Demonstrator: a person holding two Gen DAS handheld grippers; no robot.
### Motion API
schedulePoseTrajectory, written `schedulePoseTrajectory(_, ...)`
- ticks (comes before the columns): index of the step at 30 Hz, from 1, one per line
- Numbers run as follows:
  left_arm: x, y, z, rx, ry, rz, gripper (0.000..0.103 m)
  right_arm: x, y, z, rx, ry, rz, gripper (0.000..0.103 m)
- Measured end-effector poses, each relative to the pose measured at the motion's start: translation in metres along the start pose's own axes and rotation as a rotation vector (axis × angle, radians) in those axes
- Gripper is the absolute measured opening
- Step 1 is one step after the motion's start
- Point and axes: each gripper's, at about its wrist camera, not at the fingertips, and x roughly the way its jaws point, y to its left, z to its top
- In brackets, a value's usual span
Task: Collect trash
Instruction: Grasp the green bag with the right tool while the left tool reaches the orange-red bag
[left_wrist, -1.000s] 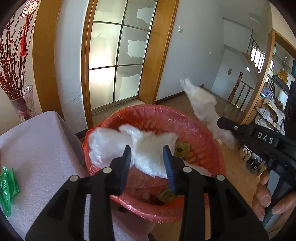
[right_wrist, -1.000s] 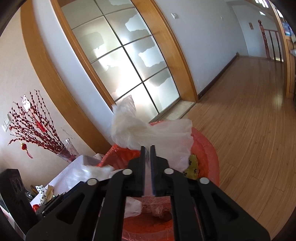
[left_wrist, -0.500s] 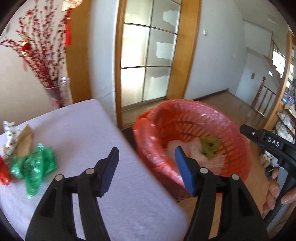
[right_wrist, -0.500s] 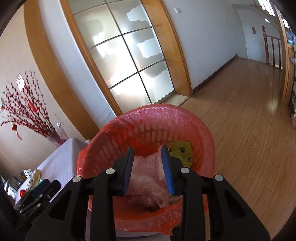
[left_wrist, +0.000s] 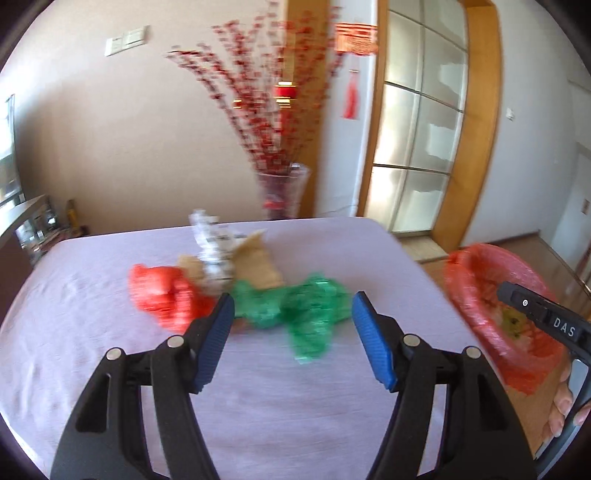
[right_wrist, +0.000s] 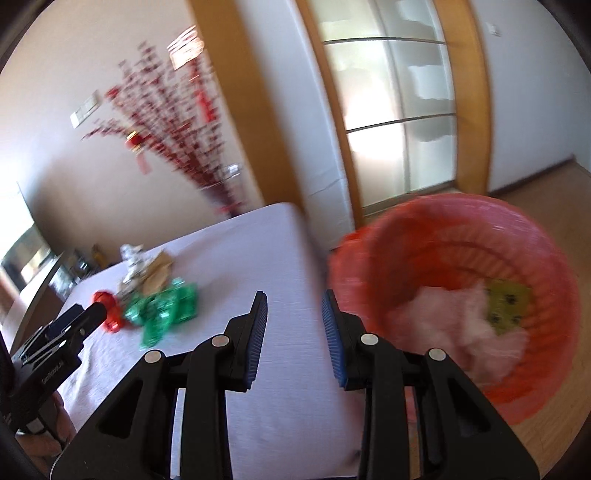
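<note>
A glass vase (left_wrist: 283, 192) of red-berried branches (left_wrist: 275, 92) stood behind the pale-clothed surface (left_wrist: 92, 332), beside a wood-framed frosted glass door (left_wrist: 421, 125), with wooden floor (right_wrist: 546, 192) beyond.

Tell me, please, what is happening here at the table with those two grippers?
A person is clearing trash from a cloth-covered table into a red-lined basket beside it. Both the left gripper and the right gripper are open and empty. The left one points at the crumpled green wrapper, which lies by a red wrapper and paper scraps. White plastic already lies in the basket.
</note>
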Motion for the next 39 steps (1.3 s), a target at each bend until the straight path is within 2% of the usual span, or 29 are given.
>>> schedulePoseTrajectory(4,-0.011,0.049,-0.005,-0.052,-0.001,0.096,0.065,0.028,0.057,0.001,-0.100,0.057,0.089,0.032)
schedulePoseTrajectory(9,-0.023,0.100,-0.006,-0.122,-0.013,0.174,0.068,0.060,0.110,0.000,-0.184,0.122,0.141,0.033)
schedulePoseTrajectory(11,-0.026,0.114,-0.006,-0.140,-0.018,0.193,0.069,0.069,0.123,-0.001,-0.204,0.136,0.144,0.046)
schedulePoseTrajectory(13,-0.027,0.127,-0.007,-0.155,-0.019,0.208,0.069,0.077,0.134,0.000,-0.223,0.138,0.140,0.051)
schedulePoseTrajectory(15,-0.028,0.136,-0.008,-0.171,-0.016,0.214,0.069,0.085,0.142,0.000,-0.234,0.148,0.130,0.052)
schedulePoseTrajectory(17,-0.026,0.140,-0.009,-0.185,-0.012,0.215,0.069,0.093,0.144,0.001,-0.228,0.160,0.119,0.055)
schedulePoseTrajectory(23,-0.022,0.146,-0.014,-0.199,0.007,0.205,0.069,0.113,0.147,0.005,-0.206,0.181,0.088,0.055)
schedulePoseTrajectory(28,-0.016,0.148,-0.016,-0.214,0.028,0.194,0.069,0.117,0.158,0.007,-0.238,0.183,0.135,0.056)
schedulePoseTrajectory(33,-0.013,0.146,-0.016,-0.207,0.033,0.188,0.069,0.119,0.165,0.002,-0.331,0.212,0.198,0.066)
schedulePoseTrajectory(36,-0.010,0.146,-0.016,-0.211,0.036,0.185,0.069,0.117,0.163,-0.004,-0.355,0.221,0.224,0.077)
schedulePoseTrajectory(39,-0.007,0.145,-0.016,-0.216,0.045,0.173,0.069,0.124,0.167,-0.012,-0.410,0.254,0.205,0.080)
